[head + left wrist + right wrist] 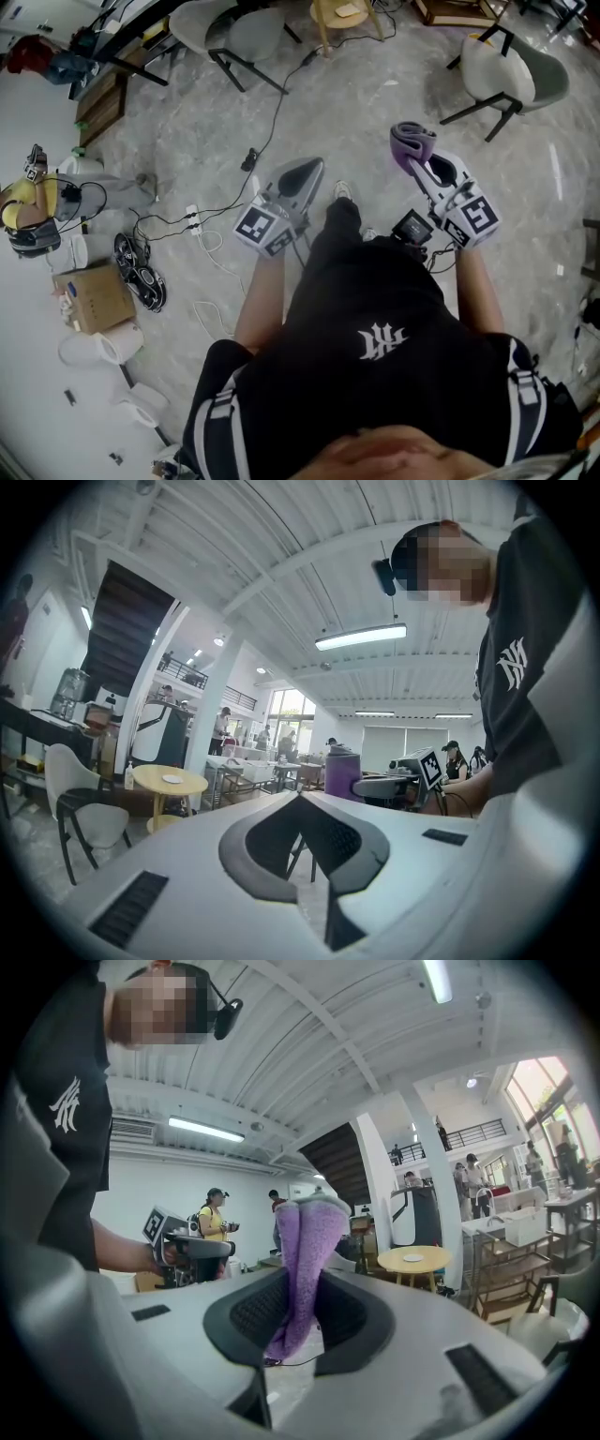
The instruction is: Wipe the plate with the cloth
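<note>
The purple fluffy cloth (305, 1251) is already in hand: the right gripper (415, 155) has its jaws closed on it, and the folded fabric sticks up past the tips. The left gripper (302, 799) has its jaws pressed together with nothing between them. Both are held out level over the grey marbled floor (375, 103), with no tabletop under them. No plate is within reach. A small white dish (172, 779) lies on a round yellow table (192, 785) well away, but I cannot tell whether it is the one to be wiped. The wiping itself looks not yet begun.
</note>
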`<state>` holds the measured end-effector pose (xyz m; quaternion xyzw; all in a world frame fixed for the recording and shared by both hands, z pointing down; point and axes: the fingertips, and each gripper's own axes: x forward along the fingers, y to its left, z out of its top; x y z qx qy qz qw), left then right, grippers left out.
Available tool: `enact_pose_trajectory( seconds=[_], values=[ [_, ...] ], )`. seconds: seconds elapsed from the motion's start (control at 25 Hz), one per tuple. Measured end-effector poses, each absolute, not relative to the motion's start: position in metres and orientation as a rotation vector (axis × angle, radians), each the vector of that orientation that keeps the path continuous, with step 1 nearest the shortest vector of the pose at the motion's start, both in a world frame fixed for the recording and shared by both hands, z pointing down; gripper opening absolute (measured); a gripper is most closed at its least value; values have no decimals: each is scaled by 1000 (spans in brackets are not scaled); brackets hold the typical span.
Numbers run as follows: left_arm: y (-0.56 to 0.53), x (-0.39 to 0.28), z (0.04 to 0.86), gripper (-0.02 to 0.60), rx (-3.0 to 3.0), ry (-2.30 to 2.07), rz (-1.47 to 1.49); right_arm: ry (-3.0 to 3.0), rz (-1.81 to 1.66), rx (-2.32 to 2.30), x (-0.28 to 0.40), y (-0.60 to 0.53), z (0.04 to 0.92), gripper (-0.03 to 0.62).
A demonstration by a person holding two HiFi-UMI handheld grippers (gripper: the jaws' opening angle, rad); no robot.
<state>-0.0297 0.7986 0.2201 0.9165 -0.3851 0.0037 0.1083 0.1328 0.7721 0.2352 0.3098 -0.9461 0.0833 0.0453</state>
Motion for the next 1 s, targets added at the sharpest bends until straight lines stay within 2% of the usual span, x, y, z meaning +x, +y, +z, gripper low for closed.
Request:
enact_pose_trajectory(
  seconds=[1.0],
  values=[
    [560, -128, 240, 15, 2736, -999, -49, -2830, 220, 1061, 36, 552, 227, 77]
  ],
)
